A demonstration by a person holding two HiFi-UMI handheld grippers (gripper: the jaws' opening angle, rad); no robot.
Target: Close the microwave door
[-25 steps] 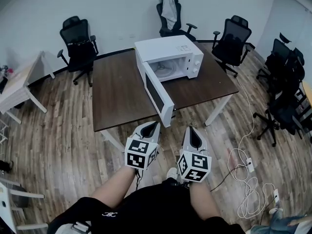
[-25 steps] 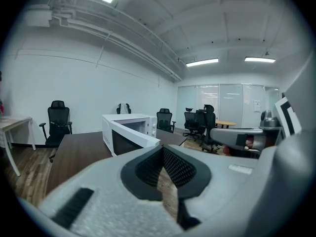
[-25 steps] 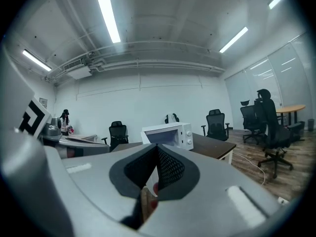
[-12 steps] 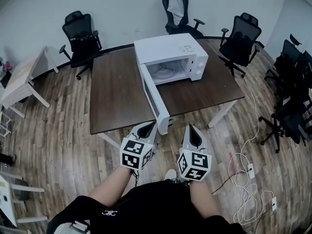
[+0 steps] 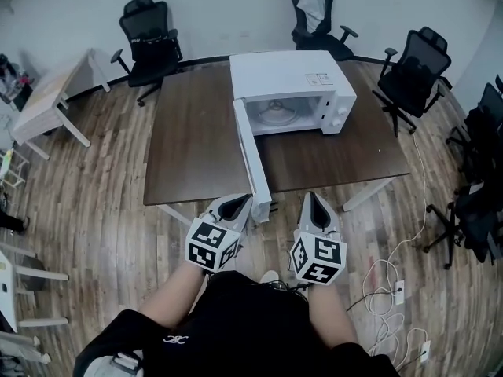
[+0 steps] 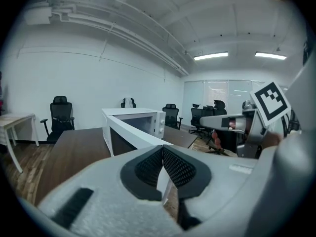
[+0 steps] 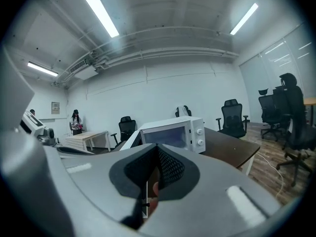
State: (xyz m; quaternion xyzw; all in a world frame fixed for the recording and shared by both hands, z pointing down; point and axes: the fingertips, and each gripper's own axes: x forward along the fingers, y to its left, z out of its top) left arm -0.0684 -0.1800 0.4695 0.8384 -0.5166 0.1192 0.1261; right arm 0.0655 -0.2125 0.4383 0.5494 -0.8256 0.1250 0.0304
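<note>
A white microwave (image 5: 292, 91) stands on a dark brown table (image 5: 192, 144). Its door (image 5: 253, 157) is swung wide open, with the free edge reaching past the table's front edge toward me. My left gripper (image 5: 230, 207) hangs just left of that free edge, jaws shut and empty. My right gripper (image 5: 316, 206) is to the right of the edge, also shut with nothing in it. In the left gripper view the door (image 6: 132, 136) runs ahead of the shut left gripper (image 6: 162, 150). In the right gripper view the microwave (image 7: 174, 131) lies beyond the shut right gripper (image 7: 157, 147).
Black office chairs stand around the table's far side (image 5: 149, 34) and right side (image 5: 416, 73). A white side table (image 5: 49, 104) is at the left. Cables and a power strip (image 5: 393, 293) lie on the wood floor at the right. A person (image 7: 75, 122) stands far off.
The view has closed in on the table. Both grippers have moved forward and now flank the free edge of the open door. The door itself has not swung.
</note>
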